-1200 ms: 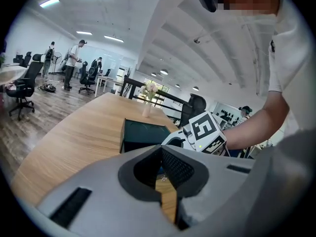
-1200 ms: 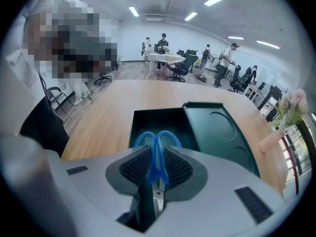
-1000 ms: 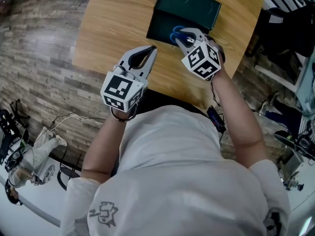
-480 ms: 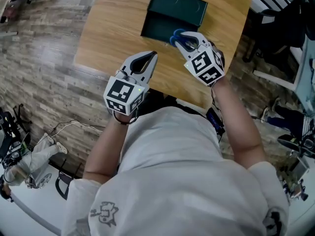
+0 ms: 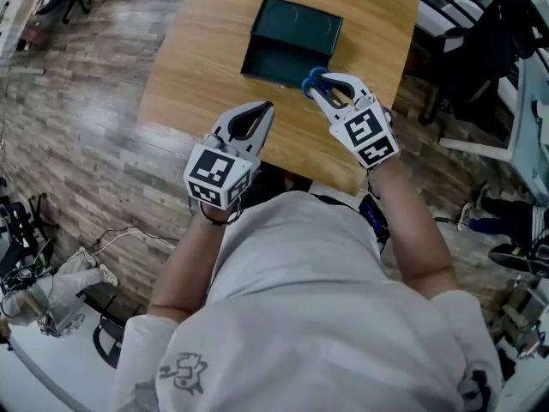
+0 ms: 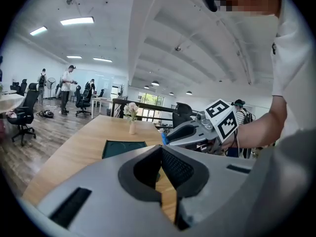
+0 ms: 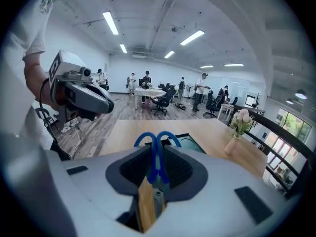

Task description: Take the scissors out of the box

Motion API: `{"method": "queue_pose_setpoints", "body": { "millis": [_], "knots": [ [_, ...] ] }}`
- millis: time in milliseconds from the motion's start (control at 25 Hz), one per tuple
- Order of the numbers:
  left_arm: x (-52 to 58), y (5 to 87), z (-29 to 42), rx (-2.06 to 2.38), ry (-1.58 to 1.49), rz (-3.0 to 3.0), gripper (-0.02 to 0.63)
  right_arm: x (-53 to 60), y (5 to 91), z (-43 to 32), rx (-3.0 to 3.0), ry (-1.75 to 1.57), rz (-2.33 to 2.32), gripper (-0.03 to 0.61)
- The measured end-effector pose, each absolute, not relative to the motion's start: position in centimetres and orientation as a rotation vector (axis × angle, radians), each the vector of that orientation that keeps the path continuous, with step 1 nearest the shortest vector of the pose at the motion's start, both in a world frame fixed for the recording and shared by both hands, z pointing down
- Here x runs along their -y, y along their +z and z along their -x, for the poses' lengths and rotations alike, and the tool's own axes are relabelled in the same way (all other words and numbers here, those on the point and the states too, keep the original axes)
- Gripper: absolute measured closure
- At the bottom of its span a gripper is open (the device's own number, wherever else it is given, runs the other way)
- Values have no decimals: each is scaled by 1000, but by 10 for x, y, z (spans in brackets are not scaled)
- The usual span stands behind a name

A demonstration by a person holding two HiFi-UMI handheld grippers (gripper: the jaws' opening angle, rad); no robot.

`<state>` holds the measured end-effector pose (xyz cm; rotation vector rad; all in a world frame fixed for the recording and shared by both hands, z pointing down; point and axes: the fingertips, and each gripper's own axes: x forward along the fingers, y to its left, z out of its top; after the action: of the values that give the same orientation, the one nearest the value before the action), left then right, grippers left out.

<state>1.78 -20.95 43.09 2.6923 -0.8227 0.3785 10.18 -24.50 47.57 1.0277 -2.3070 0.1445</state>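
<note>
The dark green box (image 5: 290,39) lies open on the wooden table (image 5: 206,67); it also shows in the left gripper view (image 6: 123,148) and the right gripper view (image 7: 191,141). My right gripper (image 5: 319,82) (image 7: 157,154) is shut on the blue-handled scissors (image 5: 311,79) (image 7: 154,166), held in the air above the box's near right corner. The blue handle loops stick out past the jaws. My left gripper (image 5: 264,110) (image 6: 161,152) hovers over the table's near edge, left of the right one, with its fingertips together and nothing held.
A small vase of flowers (image 6: 131,123) (image 7: 238,128) stands at the table's far end. The table's near edge (image 5: 283,170) runs just below both grippers. Office chairs, desks and people stand on the wood floor beyond.
Both grippers have risen. The right one has carried the scissors up from the box's near edge. The left one has lifted slightly and stays empty.
</note>
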Motion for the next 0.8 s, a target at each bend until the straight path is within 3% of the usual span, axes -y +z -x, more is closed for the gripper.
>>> {"method": "queue_pose_setpoints", "body": {
  "millis": [800],
  "knots": [
    [120,385,-22,965,296,-2735,607,142,399,-124,2525,136,-1121,488]
  ]
}}
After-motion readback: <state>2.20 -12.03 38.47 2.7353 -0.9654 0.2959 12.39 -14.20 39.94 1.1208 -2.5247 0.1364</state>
